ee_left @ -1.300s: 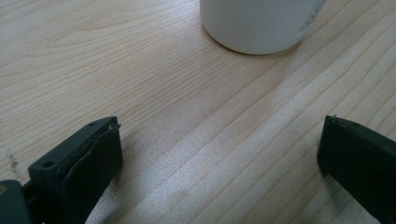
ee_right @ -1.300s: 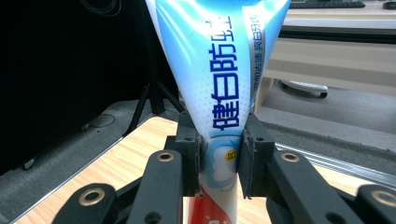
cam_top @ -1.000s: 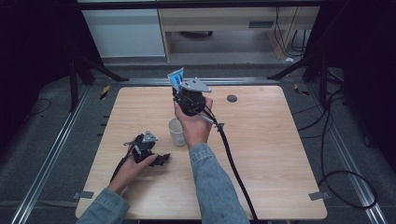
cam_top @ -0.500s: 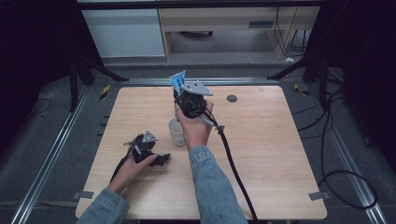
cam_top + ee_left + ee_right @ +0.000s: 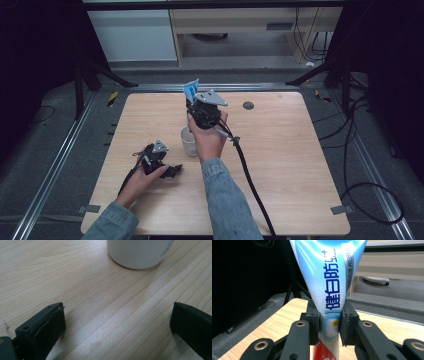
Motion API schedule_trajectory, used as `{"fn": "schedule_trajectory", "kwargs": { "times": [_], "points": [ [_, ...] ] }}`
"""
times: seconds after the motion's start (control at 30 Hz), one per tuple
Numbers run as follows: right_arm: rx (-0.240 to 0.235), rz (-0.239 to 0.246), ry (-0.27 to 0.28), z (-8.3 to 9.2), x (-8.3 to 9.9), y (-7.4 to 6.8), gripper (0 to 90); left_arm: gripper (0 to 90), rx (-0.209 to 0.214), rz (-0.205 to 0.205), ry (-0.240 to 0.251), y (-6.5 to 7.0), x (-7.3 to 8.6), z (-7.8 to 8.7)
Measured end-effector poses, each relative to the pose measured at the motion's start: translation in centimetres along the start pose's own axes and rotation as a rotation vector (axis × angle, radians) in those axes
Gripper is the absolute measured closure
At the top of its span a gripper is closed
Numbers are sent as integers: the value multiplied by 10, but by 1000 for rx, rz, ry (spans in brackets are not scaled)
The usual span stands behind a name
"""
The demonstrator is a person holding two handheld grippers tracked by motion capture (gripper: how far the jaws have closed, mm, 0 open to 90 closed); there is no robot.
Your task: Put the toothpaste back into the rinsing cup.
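My right gripper (image 5: 192, 102) is held up over the middle of the wooden table (image 5: 280, 165), shut on a blue and white toothpaste tube (image 5: 190, 89) that stands upright. In the right gripper view both jaws pinch the toothpaste tube (image 5: 329, 290) low on its body, with the flat crimped end up. A white cup (image 5: 188, 140) stands on the table just below that hand. My left gripper (image 5: 172, 171) rests on the table at the front left, open. In the left gripper view the base of the white cup (image 5: 138, 252) stands ahead of the wide-apart jaws, with bare wood between them.
A small dark round disc (image 5: 248, 105) lies on the table near its far edge. The right gripper's cable (image 5: 250, 175) trails across the table toward the front edge. Past the table are metal floor rails (image 5: 60, 150) and a white cabinet (image 5: 135, 35).
The right gripper with the tube has shifted very slightly; the left gripper has stayed put.
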State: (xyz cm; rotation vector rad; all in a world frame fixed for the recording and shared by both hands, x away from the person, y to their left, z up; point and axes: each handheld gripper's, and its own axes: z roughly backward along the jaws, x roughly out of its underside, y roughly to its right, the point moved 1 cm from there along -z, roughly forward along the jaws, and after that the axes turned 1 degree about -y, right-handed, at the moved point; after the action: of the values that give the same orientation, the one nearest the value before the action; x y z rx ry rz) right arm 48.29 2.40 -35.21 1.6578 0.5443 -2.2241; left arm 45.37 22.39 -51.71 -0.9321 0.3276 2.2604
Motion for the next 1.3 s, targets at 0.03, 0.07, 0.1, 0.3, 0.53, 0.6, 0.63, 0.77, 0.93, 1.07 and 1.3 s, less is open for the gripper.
{"fn": "schedule_trajectory", "kwargs": {
  "times": [0.03,0.07,0.1,0.3,0.53,0.6,0.63,0.77,0.93,1.07,1.3],
  "points": [
    [0,-1,-2,0,1,0,726,0,0,0,0,0,0,0],
    [-1,-7,-3,-1,2,0,726,0,0,0,0,0,0,0],
    [-1,-7,-1,-1,2,1,726,0,0,0,0,0,0,0],
    [-6,-10,-3,-3,6,0,725,0,0,0,0,0,0,0],
    [-6,-17,-4,-6,13,1,725,0,-1,3,4,0,0,0],
    [-6,-22,-8,-6,15,1,725,0,-1,3,4,0,0,0],
    [-5,-27,-6,-7,16,1,725,0,-1,3,4,0,0,0],
    [-2,-25,-11,-7,18,1,725,0,-1,3,4,0,0,0],
    [3,-23,-10,-9,20,2,725,0,-1,3,4,0,0,0],
    [7,-31,-12,-11,24,3,725,0,-1,3,4,0,0,0],
    [8,-44,-14,-15,33,5,724,0,-1,3,4,0,0,0]
  ]
}}
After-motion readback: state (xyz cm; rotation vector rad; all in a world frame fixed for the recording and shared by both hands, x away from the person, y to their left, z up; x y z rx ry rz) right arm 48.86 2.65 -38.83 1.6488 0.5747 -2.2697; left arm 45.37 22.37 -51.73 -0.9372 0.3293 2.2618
